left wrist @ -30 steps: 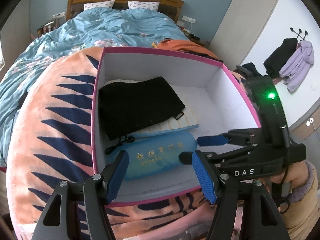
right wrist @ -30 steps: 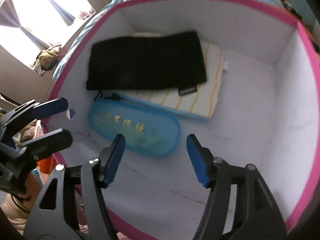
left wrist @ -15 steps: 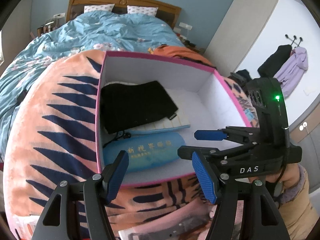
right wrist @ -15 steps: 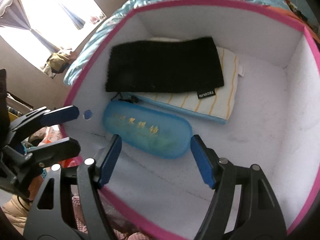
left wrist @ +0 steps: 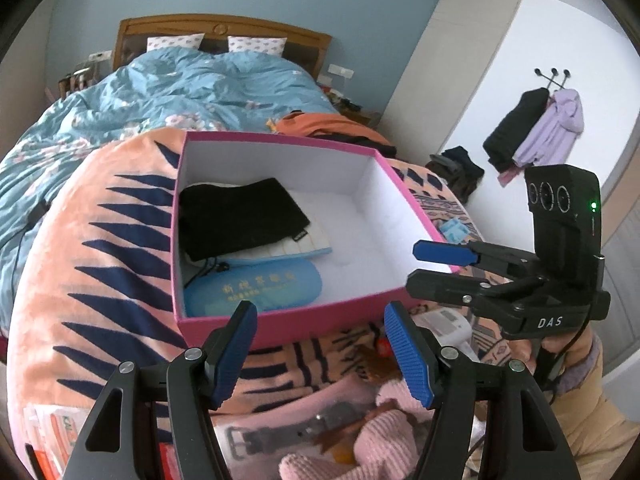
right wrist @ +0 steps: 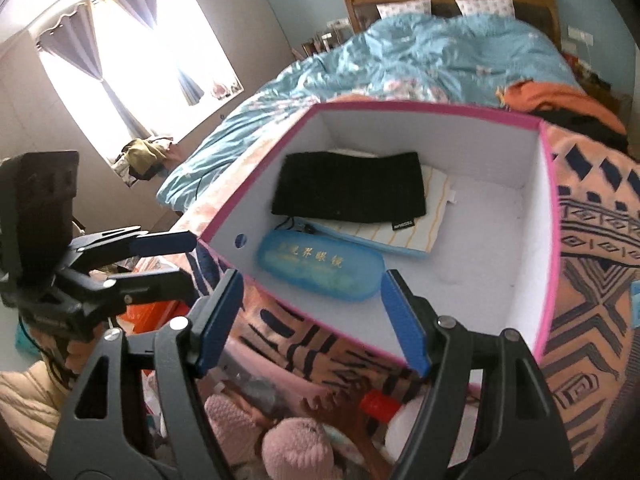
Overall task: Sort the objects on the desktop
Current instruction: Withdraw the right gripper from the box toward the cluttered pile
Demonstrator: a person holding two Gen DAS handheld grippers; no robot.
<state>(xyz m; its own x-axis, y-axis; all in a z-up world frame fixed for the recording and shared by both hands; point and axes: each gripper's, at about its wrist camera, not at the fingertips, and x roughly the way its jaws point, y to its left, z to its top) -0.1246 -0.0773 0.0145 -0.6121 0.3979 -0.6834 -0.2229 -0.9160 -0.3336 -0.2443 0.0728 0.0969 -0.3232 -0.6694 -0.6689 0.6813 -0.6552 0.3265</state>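
Lying in the pink-rimmed box (left wrist: pixel 280 326): black knit pouch (left wrist: pixel 240 216), striped cloth (right wrist: pixel 420 224), blue glasses case (left wrist: pixel 256 286). Left gripper (left wrist: pixel 320 356) and right gripper (right wrist: pixel 316 320) gaped apart, empty, the right's jaws having just widened.

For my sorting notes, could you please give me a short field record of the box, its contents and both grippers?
box: pink box, open top, white inside, on an orange patterned blanket
contents: black pouch on a striped cloth; blue glasses case near the front wall
left gripper: jaws open, nothing between them, outside the box
right gripper: jaws have just been opening, nothing between them
unsorted: pink knitted item in front of the box
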